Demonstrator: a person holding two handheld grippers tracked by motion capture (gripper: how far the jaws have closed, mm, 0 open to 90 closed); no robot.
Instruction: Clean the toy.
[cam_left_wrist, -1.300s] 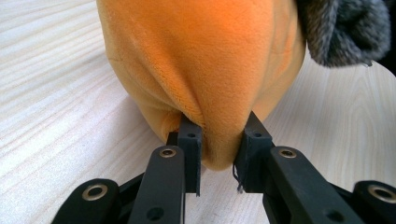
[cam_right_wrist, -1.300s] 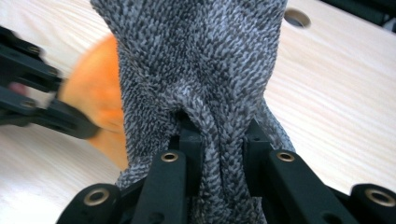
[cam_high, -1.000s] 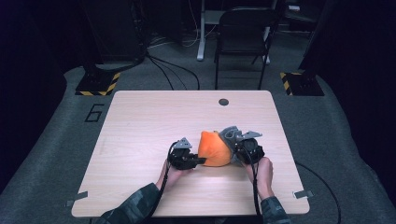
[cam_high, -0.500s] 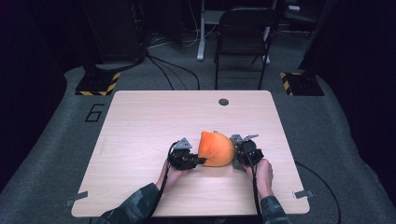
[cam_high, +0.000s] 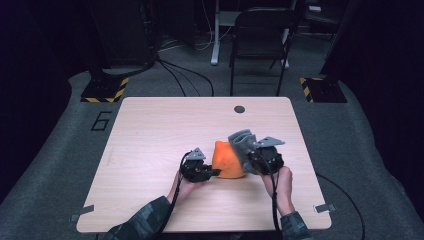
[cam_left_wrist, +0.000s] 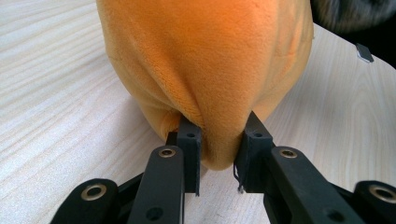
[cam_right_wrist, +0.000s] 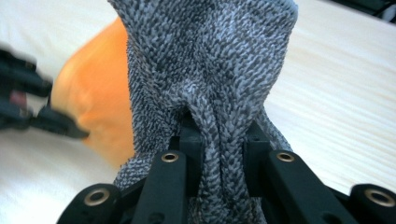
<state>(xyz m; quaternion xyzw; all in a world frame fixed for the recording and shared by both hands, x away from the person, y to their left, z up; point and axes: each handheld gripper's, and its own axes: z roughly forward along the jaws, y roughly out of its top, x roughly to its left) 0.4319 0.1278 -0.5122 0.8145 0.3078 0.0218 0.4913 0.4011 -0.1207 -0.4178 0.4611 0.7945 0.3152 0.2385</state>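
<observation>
An orange plush piece (cam_high: 227, 160) lies on the wooden table (cam_high: 150, 130) between my two grippers. My left gripper (cam_high: 212, 172) is shut on its left edge; in the left gripper view the orange plush (cam_left_wrist: 205, 60) bulges up from the pinched fold between the fingers (cam_left_wrist: 189, 140). A grey knitted fabric (cam_high: 242, 142) lies against the plush's right side, and my right gripper (cam_high: 250, 159) is shut on it and holds it lifted. In the right gripper view the grey knit (cam_right_wrist: 210, 70) rises from the jaws, with the orange plush (cam_right_wrist: 95, 98) behind it to the left.
A small dark round spot (cam_high: 239, 109) sits near the table's far edge. A dark folding chair (cam_high: 260, 45) stands on the floor beyond the table. Two yellow-and-black striped bases (cam_high: 105, 90) flank the far corners.
My right gripper has risen with the grey knit, pulling it up above the orange plush. The left gripper has stayed where it was.
</observation>
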